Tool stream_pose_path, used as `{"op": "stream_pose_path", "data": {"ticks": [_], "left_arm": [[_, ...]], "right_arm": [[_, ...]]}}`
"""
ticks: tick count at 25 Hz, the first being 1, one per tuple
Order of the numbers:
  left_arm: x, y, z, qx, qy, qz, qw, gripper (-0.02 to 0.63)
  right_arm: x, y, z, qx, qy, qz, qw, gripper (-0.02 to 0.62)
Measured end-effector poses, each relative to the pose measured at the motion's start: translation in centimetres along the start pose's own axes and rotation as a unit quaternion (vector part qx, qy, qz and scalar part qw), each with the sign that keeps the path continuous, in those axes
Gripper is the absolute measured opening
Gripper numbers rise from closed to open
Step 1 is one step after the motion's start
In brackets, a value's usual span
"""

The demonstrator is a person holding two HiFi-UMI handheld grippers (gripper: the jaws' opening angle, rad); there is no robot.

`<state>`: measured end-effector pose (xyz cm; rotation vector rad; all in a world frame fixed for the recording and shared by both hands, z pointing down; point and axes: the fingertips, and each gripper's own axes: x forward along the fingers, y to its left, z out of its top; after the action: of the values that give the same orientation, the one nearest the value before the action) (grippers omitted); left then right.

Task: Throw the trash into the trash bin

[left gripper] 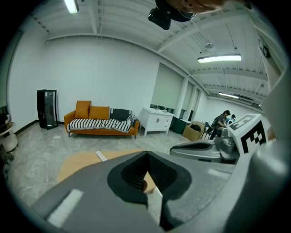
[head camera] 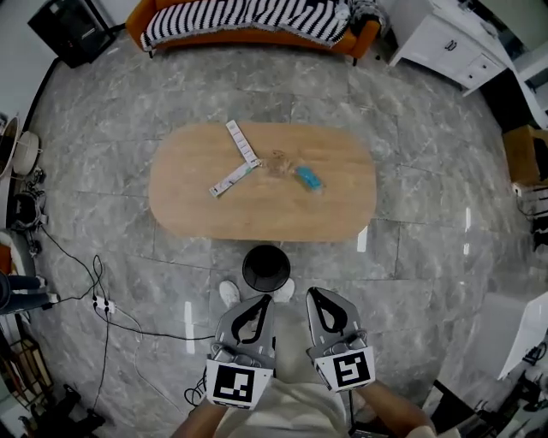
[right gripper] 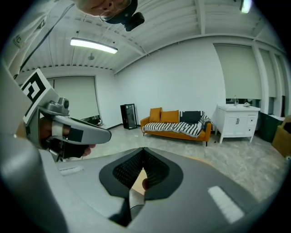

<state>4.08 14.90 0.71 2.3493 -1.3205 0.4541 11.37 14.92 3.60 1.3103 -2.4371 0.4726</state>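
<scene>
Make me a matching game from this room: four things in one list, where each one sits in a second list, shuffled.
Things:
1. bin
2. blue wrapper
3. sofa
4. cabinet

Places:
A. on the table
B. right of the sofa in the head view
C. on the floor by the person's shoes
D. beyond the table, under a striped blanket

Pairs: 1-C, 2-A, 3-D, 4-B

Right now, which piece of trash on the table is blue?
The small blue packet, rightmost on the wooden table; the two long strips are white, and the crumpled piece looks clear.
</scene>
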Motion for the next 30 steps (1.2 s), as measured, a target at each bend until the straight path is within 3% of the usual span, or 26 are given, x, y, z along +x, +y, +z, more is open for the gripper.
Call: {"op": "stream_pose_path", "data": {"ticks": [10, 16, 30], "left_arm": [[6.6, 2.8, -4.5, -0.030, 0.017, 0.002, 0.9994, 0.000], [10.6, 4.6, -7.3, -0.053, 0.025, 0.017, 0.9981, 0.000], [18.6, 6.1, -13.7, -0.052, 0.069, 0.021, 0.9960, 0.000]], "right_arm": [[7.0, -4.2, -4.5, -0.014, 0.040, 0.000, 0.999, 0.023], [11.2, -7.7, -7.5, -0.021, 0.056, -0.003, 0.998, 0.075], [19.5, -16.3, -15.1, -0.017, 0.087, -0.033, 0.996, 0.157]]}}
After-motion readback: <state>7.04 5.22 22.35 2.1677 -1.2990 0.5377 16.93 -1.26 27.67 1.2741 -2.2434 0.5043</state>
